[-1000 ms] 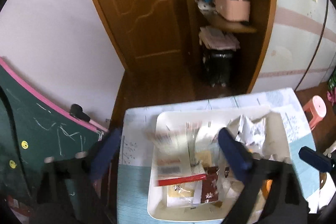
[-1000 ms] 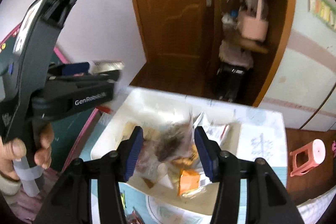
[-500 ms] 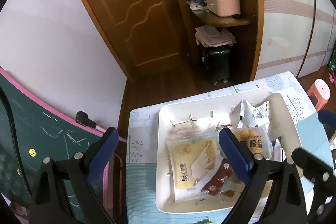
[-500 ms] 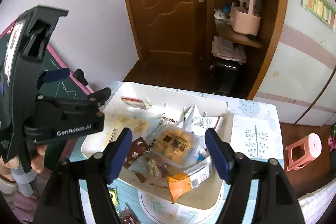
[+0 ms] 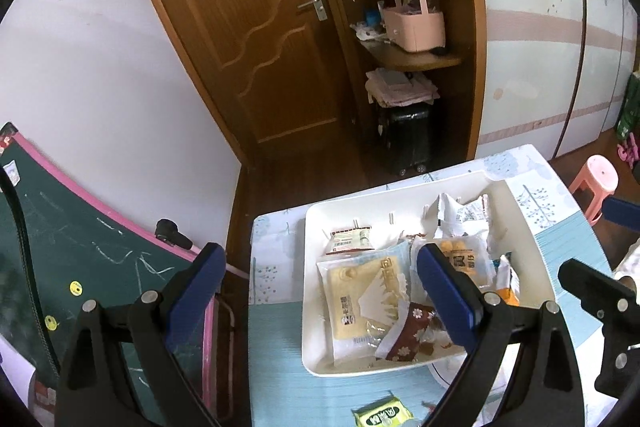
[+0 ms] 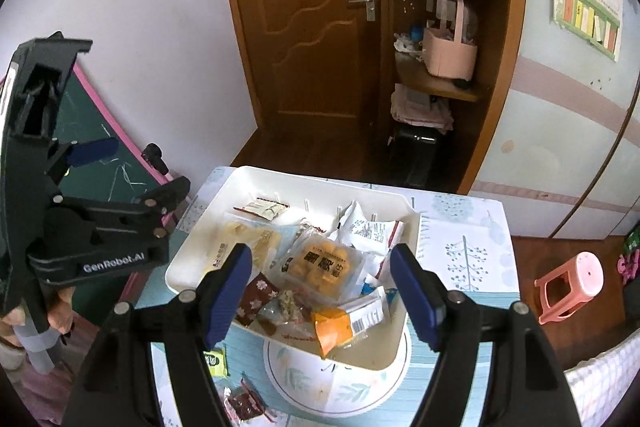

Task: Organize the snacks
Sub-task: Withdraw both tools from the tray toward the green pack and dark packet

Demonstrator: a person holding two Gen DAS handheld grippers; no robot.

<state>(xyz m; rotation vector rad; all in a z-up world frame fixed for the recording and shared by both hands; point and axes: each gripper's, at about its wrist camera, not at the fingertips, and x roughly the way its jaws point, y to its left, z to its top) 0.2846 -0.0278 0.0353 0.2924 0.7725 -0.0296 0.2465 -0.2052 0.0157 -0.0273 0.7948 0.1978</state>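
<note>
A white tray (image 5: 310, 311) (image 6: 256, 179) on the small table holds several snack packets: a yellow cake packet (image 5: 356, 295), a packet of round yellow pastries (image 6: 322, 265), a maroon flowered packet (image 6: 254, 297), an orange packet (image 6: 334, 327) and a small sachet (image 5: 350, 241). My left gripper (image 5: 320, 291) is open and empty, raised above the tray's left side; it also shows at the left of the right wrist view (image 6: 100, 163). My right gripper (image 6: 320, 287) is open and empty above the tray's near end.
A green packet (image 5: 382, 415) and a red packet (image 6: 242, 403) lie on the table in front of the tray. A chalkboard (image 5: 80, 251) leans at the left. A pink stool (image 6: 572, 283) stands on the floor at the right. A door and shelves are behind.
Both grippers have pulled back and up from the tray. The right jaws have opened wider. Packets that were blurred and moving a second ago now lie still in the tray.
</note>
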